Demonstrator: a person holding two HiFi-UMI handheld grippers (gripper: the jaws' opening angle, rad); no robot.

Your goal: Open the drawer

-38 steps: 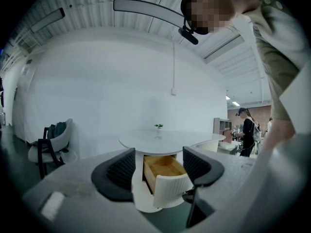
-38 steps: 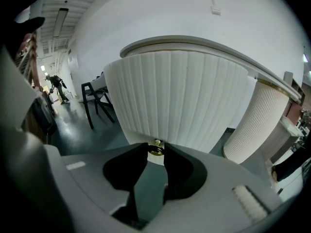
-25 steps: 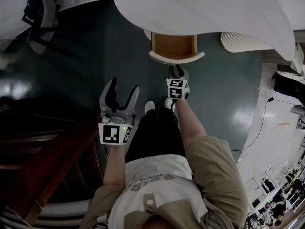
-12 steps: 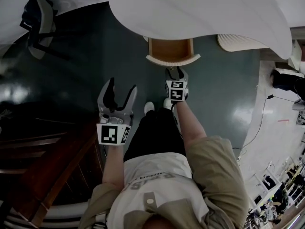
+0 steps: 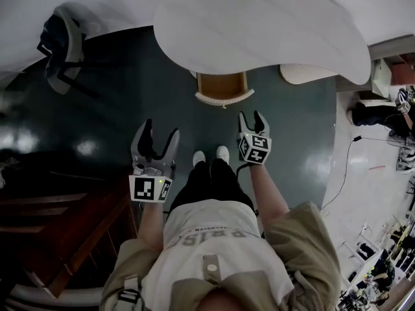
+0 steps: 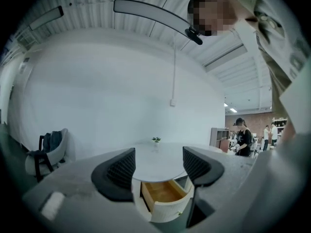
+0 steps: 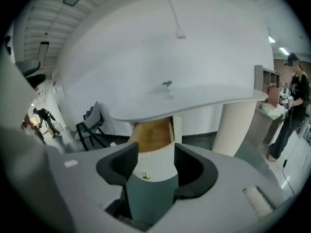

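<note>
The drawer [image 5: 221, 88] stands pulled out from under the white round table [image 5: 259, 24], with a wooden inside and a ribbed white curved front. In the right gripper view its front [image 7: 154, 161] carries a small brass knob [image 7: 146, 176]. My right gripper [image 5: 253, 120] hangs in the air short of the drawer front, clear of it. Its jaws are opening with nothing between them, and the knob shows through the gap. My left gripper [image 5: 155, 138] is open and empty, left of the drawer and level; the left gripper view shows the drawer [image 6: 163, 198] beyond its jaws.
A dark chair [image 5: 61, 41] stands at the far left. A ribbed white pedestal [image 5: 308, 74] stands right of the drawer. Dark wooden steps [image 5: 58, 225] lie at my left. A person [image 5: 376, 112] stands at the right by a floor cable [image 5: 347, 173].
My right gripper has come away from the drawer front, risen and opened. The left gripper has risen too. The drawer now lies farther from both.
</note>
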